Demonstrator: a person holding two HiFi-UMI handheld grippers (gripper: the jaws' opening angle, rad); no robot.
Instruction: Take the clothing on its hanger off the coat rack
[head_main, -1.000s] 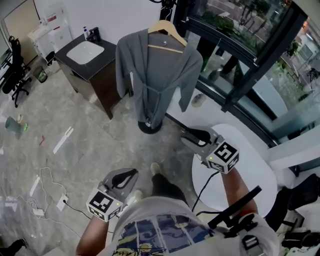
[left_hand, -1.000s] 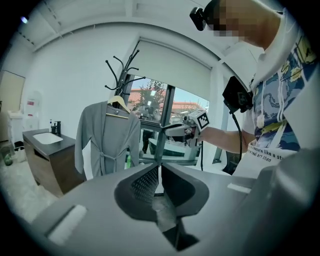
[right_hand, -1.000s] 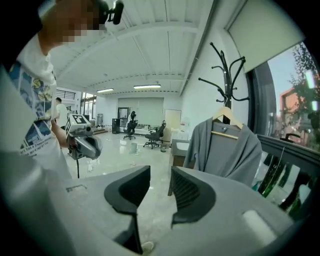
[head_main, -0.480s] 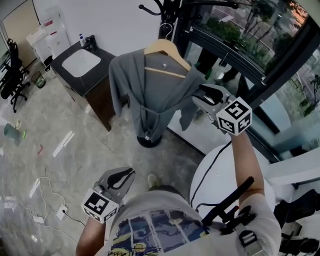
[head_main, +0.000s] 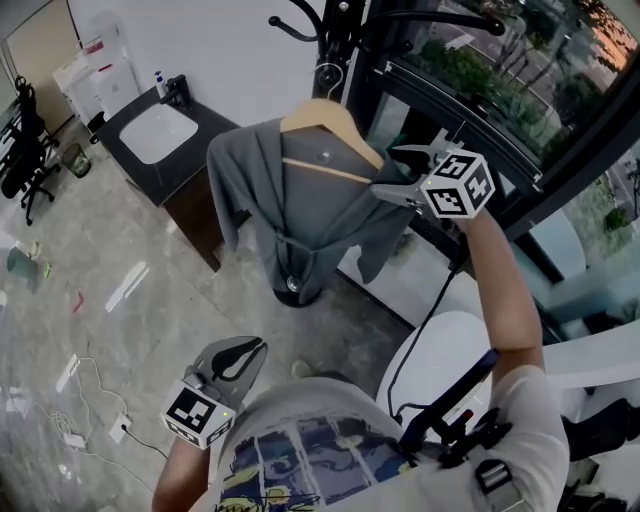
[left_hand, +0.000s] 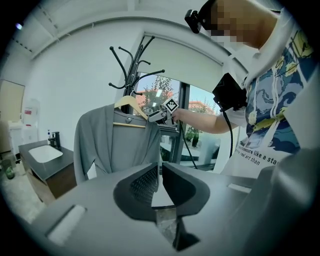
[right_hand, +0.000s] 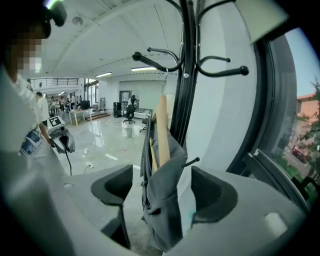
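Since a second before, the right gripper (head_main: 392, 172) had risen to the grey robe (head_main: 300, 215), which hung on its wooden hanger (head_main: 330, 112) from the coat rack (head_main: 340, 40). Its jaws had just been opening and stood spread, with the robe's shoulder between them, unpinched. The left gripper (head_main: 243, 352) had its jaws pressed together on nothing, the robe well ahead of them.

We read open-plan office, one corner staged as home: swivel chair (head_main: 22, 140), distant desks (right_hand: 77, 115), ceiling strip lights (right_hand: 142, 68), polished stone floor (head_main: 100, 260), vanity sink (head_main: 150, 130), floor-to-ceiling glazing (head_main: 520, 110).
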